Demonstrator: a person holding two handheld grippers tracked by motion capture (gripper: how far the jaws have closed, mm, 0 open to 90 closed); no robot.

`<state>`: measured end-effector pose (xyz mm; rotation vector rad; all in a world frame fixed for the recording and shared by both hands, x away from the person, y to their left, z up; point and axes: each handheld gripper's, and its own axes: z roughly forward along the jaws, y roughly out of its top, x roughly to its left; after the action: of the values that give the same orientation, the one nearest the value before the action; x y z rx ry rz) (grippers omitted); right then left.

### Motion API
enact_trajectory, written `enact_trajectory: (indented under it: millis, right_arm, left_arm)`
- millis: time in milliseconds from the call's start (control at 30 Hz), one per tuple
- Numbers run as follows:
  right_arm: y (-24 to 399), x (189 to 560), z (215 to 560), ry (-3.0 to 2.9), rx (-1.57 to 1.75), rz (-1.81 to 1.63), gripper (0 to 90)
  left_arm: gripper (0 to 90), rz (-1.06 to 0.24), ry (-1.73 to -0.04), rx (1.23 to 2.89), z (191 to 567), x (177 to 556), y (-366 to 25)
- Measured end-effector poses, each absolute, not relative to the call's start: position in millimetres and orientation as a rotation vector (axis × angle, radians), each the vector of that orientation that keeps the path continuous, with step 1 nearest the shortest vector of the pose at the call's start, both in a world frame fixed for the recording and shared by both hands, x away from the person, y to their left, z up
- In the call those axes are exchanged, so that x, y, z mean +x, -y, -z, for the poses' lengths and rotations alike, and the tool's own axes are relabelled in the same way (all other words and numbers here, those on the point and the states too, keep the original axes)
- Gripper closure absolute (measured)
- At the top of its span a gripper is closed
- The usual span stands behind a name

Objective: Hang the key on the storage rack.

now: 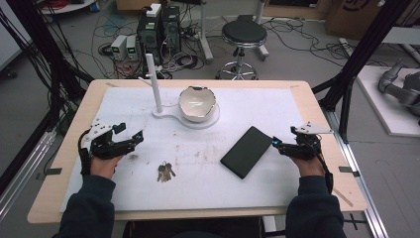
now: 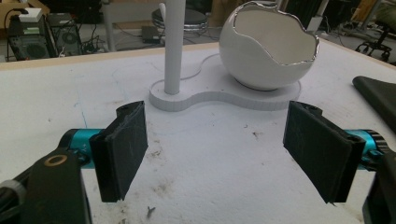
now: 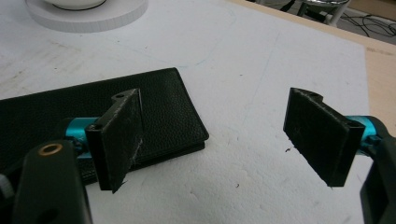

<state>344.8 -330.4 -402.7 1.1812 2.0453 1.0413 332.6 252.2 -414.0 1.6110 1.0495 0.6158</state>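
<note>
- The left gripper (image 1: 140, 135) sits at about 9 o'clock on the table (image 1: 69, 148), held in the person's left hand (image 1: 103, 163). Its jaws stand wide apart with nothing between them.
- In the left gripper view its two black pads (image 2: 122, 149) frame bare white mat (image 2: 210, 154); the white stand (image 2: 219, 98) lies ahead, between them and well apart.
- The right gripper (image 1: 274, 143) sits at about 3 o'clock, in the person's right hand (image 1: 308, 163). Its jaws are also spread wide and hold nothing.
- The black wallet (image 1: 246, 151) lies flat on the mat at roughly 4 o'clock from the table's middle, turned on a diagonal, just beside the right gripper's tips.
- In the right gripper view the wallet (image 3: 93, 112) lies under and behind the left-hand pad (image 3: 122, 135) (whether the pad touches the leather I cannot tell); the other pad hangs over bare mat.
- A bunch of keys (image 1: 165, 171) lies at about 6 o'clock, between the two hands, nearer the left one and clear of both grippers.
- At 12 o'clock the stand carries an upright white post (image 1: 154, 83) and, beside it, a white egg-shaped bowl (image 1: 197, 103) with a jagged silver rim, open at the top.
- Beyond the table, a black stool (image 1: 243, 34) stands on the floor among cables.
</note>
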Motion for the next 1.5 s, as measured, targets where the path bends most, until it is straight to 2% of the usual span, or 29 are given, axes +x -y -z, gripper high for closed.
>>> enact_trajectory:
  millis: [333, 567, 667, 700, 733, 1033, 1233, 1333, 1367, 1500]
  right_arm:
    - [332.6, 346.4, 405.9, -2.054, 1.191, -1.048, 20.7]
    - [329.2, 342.0, 404.2, -2.051, 1.186, -1.052, 20.7]
    - [326.3, 337.2, 401.6, -2.048, 1.166, -1.063, 20.7]
    - [326.3, 337.2, 401.6, -2.048, 1.166, -1.063, 20.7]
    - [326.3, 336.7, 401.6, -2.05, 1.161, -1.06, 20.7]
    - [325.4, 339.5, 403.8, -2.059, 1.162, -1.061, 20.7]
    - [326.1, 340.9, 405.0, -2.064, 1.171, -1.056, 20.7]
    - [326.2, 340.7, 405.3, -2.064, 1.172, -1.055, 20.7]
    - [326.2, 340.5, 405.3, -2.063, 1.173, -1.055, 20.7]
    - [326.4, 339.9, 405.4, -2.064, 1.175, -1.052, 20.7]
  left_arm:
    - [23.7, -0.592, -1.086, 1.635, 417.6, 333.3, -247.7]
    - [32.1, -0.541, -1.047, 1.657, 415.6, 328.1, -242.0]
    - [36.5, -0.429, -1.019, 1.722, 418.9, 320.7, -231.6]
    - [39.3, -0.429, -1.019, 1.722, 418.9, 320.7, -231.6]
    - [41.1, -0.367, -1.018, 1.776, 421.9, 318.3, -224.7]
    - [53.4, -0.163, -0.966, 1.929, 436.9, 312.2, -197.3]
    - [66.1, -0.085, -1.026, 1.983, 446.2, 315.8, -187.3]
    - [76.8, -0.07, -1.016, 1.98, 444.9, 316.1, -188.0]
    - [78.2, -0.071, -1.022, 1.978, 445.1, 316.3, -188.1]
    - [73.6, -0.076, -1.035, 1.981, 444.9, 316.6, -187.3]
